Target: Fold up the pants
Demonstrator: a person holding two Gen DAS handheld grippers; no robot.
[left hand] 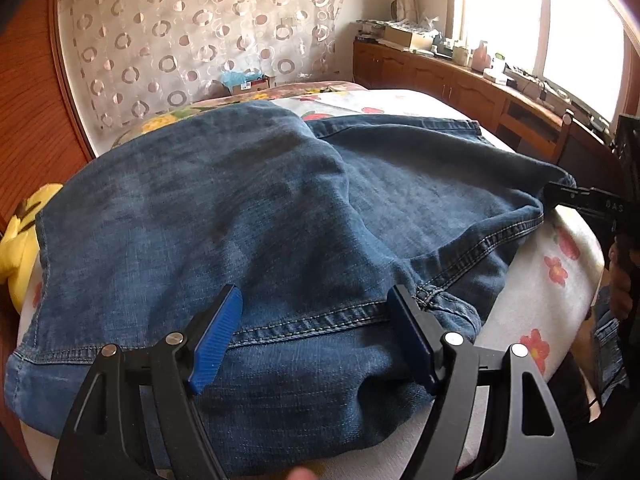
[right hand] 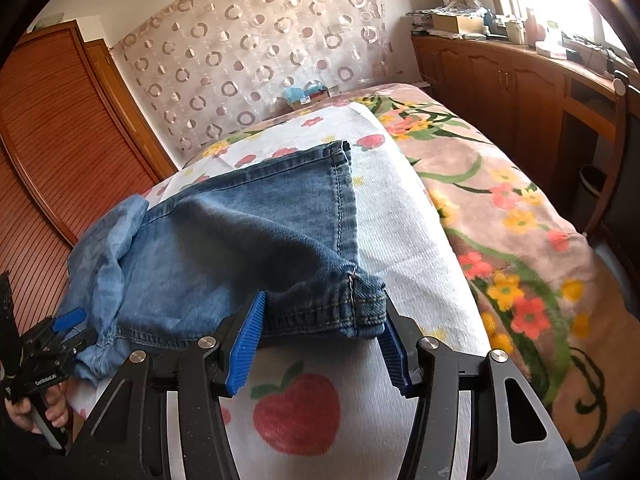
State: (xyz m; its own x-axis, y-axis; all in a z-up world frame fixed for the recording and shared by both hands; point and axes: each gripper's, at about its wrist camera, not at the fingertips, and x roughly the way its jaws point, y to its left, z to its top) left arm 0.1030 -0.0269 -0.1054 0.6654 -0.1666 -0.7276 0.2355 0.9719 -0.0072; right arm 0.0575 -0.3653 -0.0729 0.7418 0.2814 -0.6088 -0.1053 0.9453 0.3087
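Jeans [left hand: 248, 208]: blue denim, folded, stitched hems, on strawberry-print sheet [right hand: 400, 220].

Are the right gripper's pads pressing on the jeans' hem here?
Cannot tell. In the right wrist view the hem of the jeans lies between the open pads of the right gripper, but no clear gap or contact shows.

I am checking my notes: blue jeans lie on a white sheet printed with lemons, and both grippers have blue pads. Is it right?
One detail is wrong. The right wrist view shows the white sheet printed with strawberries and small flowers, not lemons. The jeans are blue, and both the right gripper and the left gripper have blue pads.
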